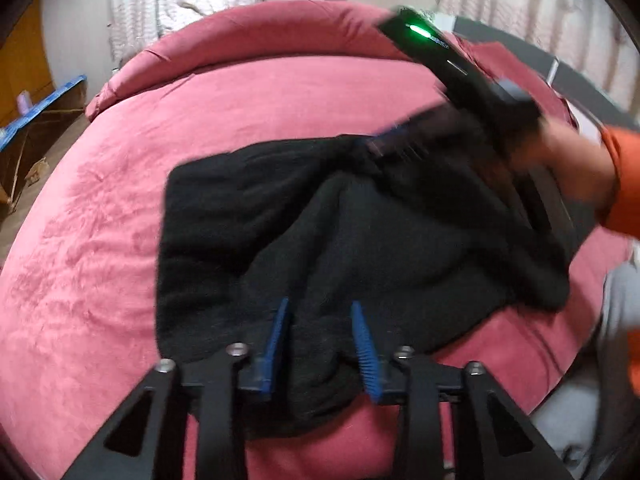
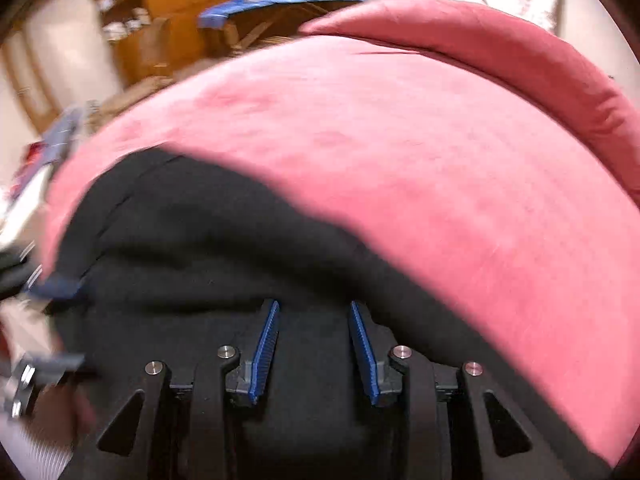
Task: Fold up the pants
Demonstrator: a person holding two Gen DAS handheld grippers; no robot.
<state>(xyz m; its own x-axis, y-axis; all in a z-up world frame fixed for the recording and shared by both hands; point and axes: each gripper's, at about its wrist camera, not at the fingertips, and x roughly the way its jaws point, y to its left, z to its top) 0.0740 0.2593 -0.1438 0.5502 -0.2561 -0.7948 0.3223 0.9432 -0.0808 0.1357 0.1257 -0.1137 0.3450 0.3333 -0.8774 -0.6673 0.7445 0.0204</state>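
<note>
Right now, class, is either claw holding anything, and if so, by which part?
Nothing is held. The left claw and the right claw both stand open over the black pants on the pink bed.

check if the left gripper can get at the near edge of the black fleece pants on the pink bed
Probably yes. The left gripper is open right over the black fleece pants, fingers straddling a raised fold on the pink bed; nothing lies between them.
</note>
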